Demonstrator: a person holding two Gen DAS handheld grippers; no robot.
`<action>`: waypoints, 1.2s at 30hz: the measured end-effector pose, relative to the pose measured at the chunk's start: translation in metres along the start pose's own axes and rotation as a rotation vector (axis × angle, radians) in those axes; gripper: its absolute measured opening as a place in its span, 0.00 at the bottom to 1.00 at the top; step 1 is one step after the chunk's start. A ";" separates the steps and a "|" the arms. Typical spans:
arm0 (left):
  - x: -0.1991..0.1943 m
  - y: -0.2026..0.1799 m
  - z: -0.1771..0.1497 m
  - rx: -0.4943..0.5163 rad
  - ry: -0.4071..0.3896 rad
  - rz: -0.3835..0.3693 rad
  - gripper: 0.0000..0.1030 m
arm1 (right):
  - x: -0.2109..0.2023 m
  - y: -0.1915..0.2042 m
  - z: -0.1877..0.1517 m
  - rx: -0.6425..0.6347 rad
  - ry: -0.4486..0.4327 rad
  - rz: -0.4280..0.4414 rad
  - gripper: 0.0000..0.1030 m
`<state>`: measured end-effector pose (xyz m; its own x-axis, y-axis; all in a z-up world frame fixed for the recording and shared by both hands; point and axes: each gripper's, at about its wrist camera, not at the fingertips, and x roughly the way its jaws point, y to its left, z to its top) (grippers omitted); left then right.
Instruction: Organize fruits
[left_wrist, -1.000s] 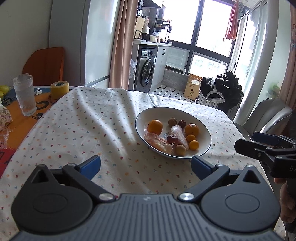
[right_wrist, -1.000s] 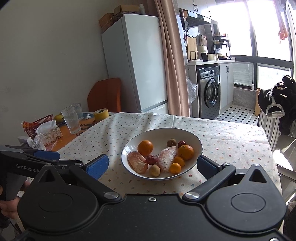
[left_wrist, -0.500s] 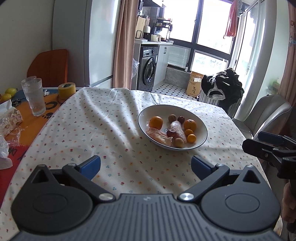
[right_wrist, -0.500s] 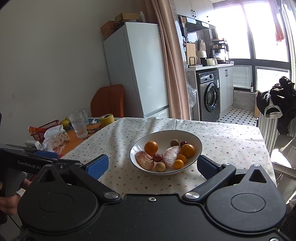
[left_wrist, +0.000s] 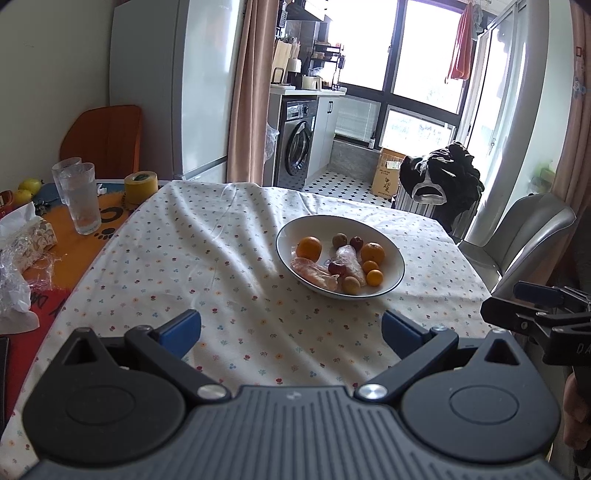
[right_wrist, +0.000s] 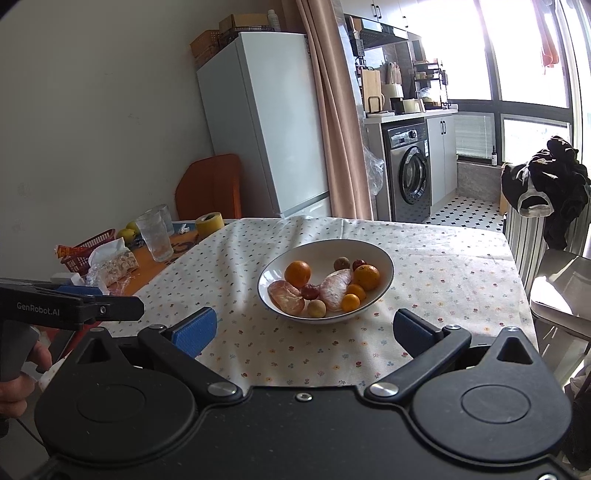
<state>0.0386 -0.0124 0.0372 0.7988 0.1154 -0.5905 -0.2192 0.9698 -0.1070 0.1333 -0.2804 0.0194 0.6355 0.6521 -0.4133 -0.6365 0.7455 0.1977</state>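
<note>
Sitting on the flowery tablecloth (left_wrist: 221, 258), the bowl (right_wrist: 380, 258) is loaded with fruit (right_wrist: 297, 273); left gripper (left_wrist: 291, 328) and right gripper (right_wrist: 303, 328) are held back, jaws spread, empty.

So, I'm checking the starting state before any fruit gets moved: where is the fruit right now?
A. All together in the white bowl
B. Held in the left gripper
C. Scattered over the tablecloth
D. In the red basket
A: the oranges, peeled segments and small fruits all lie in the white bowl on the floral tablecloth, while the left gripper and right gripper are both open and empty.
</note>
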 end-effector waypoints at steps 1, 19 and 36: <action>-0.002 0.000 0.001 0.002 -0.006 -0.003 1.00 | -0.002 0.003 0.000 -0.011 0.001 -0.002 1.00; -0.009 -0.003 0.001 0.026 -0.003 -0.028 1.00 | -0.003 0.003 0.001 -0.016 0.019 -0.007 1.00; -0.009 -0.003 0.001 0.027 -0.006 -0.021 1.00 | -0.003 0.005 0.001 -0.023 0.023 -0.008 1.00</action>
<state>0.0323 -0.0166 0.0438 0.8062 0.0959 -0.5838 -0.1870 0.9775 -0.0977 0.1290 -0.2784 0.0220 0.6305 0.6426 -0.4354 -0.6412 0.7473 0.1744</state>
